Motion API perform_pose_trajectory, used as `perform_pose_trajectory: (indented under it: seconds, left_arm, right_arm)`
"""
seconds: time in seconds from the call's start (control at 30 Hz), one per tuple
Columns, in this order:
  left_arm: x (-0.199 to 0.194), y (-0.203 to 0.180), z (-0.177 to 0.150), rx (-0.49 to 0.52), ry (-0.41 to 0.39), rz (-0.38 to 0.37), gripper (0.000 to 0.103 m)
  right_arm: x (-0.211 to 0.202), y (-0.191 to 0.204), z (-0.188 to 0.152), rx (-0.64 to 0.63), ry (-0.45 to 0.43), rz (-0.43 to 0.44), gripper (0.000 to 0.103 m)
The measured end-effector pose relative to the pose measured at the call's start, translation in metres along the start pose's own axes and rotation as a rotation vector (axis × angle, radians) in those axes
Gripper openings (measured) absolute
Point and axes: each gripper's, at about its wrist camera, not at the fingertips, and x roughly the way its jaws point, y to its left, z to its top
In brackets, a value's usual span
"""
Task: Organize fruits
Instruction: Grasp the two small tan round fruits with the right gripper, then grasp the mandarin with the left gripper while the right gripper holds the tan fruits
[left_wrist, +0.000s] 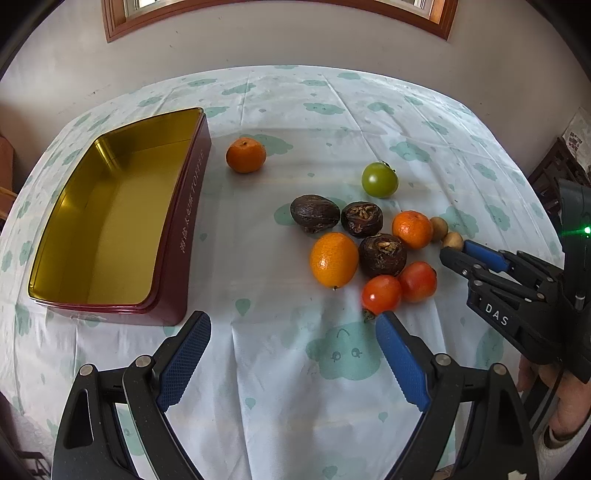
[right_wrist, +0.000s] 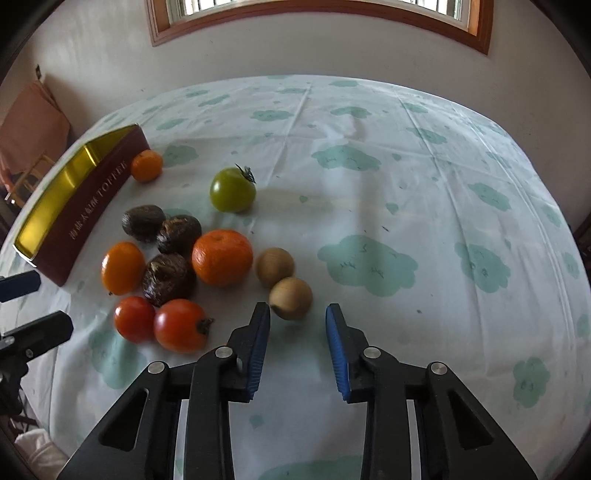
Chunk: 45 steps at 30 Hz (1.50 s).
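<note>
A tabletop (right_wrist: 424, 184) covered with a pale cloth printed with green clouds carries a red tin (left_wrist: 177, 236) with a gold inside, lying open and empty at the left. Just beside its far right corner sits a small mandarin (left_wrist: 246, 155), apart from the other fruit.

The rest lies in a loose cluster to the right of the tin. A green tomato (right_wrist: 232, 190) stands at the far side of it. Nearer come three dark wrinkled fruits (right_wrist: 168, 278) close together, with an oval orange (right_wrist: 122, 267) to their left and a round mandarin (right_wrist: 222, 257) to their right. Two red tomatoes (right_wrist: 181, 325) touch each other at the near edge of the cluster. Two small tan fruits (right_wrist: 290, 298) lie at the right of the group, one just behind the other.

The left tool (left_wrist: 293, 328) hangs over bare cloth near the red tomatoes, its blue pads spread wide with nothing between them.

The right tool (right_wrist: 297, 314) points down at the nearer tan fruit. Its jaws stand narrow, with a gap between the blue pads; the fruit lies just beyond the left fingertip, and the pads do not press on it. A hand (left_wrist: 565, 402) shows at the right edge, holding this tool.
</note>
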Motion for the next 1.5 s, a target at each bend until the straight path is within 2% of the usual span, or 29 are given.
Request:
perform_pose_trajectory:
  seconds: [0.17,0.53,0.6,0.77,1.03,1.2,1.5]
  left_arm:
    - [0.000,0.000,0.003,0.004,-0.011,-0.014,0.088]
    - [0.006,-0.005,0.011,0.018,0.007,-0.033,0.084]
    - [0.008,-0.006,0.013,0.026,0.005,-0.033,0.083]
    - [0.013,-0.004,0.018,0.025,0.021,-0.036,0.076]
    - [0.028,-0.004,0.027,0.016,0.049,-0.046,0.066]
    - [0.038,-0.006,0.033,0.008,0.073,-0.074,0.058]
    - [0.056,-0.011,0.040,0.016,0.108,-0.098,0.039]
  right_arm:
    - [0.010,0.006,0.005,-0.059,-0.006,-0.016,0.032]
    - [0.022,0.004,0.017,-0.147,-0.036,0.015,0.033]
    - [0.022,0.004,0.016,-0.151,-0.042,0.019,0.026]
    - [0.022,-0.002,0.015,-0.123,-0.077,-0.038,0.026]
    - [0.027,-0.043,0.024,-0.025,-0.094,-0.135,0.026]
    - [0.028,-0.060,0.027,0.027,-0.092,-0.119,0.026]
    - [0.030,-0.059,0.028,0.025,-0.091,-0.123,0.026]
